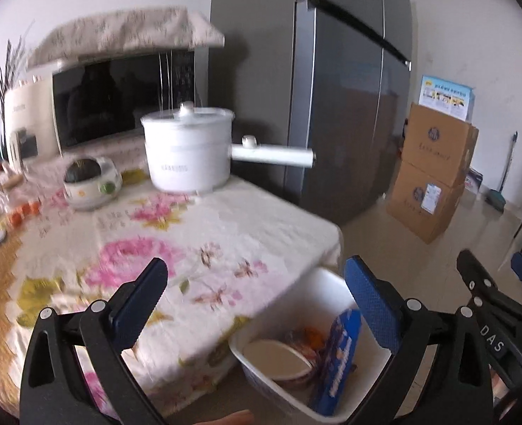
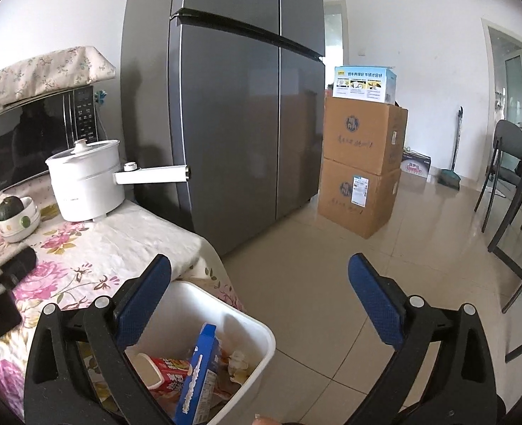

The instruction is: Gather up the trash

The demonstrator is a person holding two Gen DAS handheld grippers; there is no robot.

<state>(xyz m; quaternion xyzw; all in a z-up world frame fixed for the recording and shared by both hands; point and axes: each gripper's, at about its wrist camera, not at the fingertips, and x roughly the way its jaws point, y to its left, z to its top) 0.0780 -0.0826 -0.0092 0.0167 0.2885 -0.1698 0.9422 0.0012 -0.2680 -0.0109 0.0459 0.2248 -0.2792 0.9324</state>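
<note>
Both hand-held grippers, left (image 1: 255, 292) and right (image 2: 261, 288), hang wide apart and hold nothing. Just below them, beside the worktop (image 1: 225, 226) edge, stands a white plastic bin (image 2: 257, 336). Inside lie a blue box (image 2: 200, 375), a red-labelled cup (image 2: 165, 375) and crumpled wrappers (image 2: 237, 363). Floral cloth covers the worktop.

Your left wrist view is motion-blurred, so the lettering on the white pot (image 1: 186, 152) is unreadable. The bin (image 2: 261, 336) is cut off at the bottom edge, its trash (image 2: 175, 375) partly hidden.
</note>
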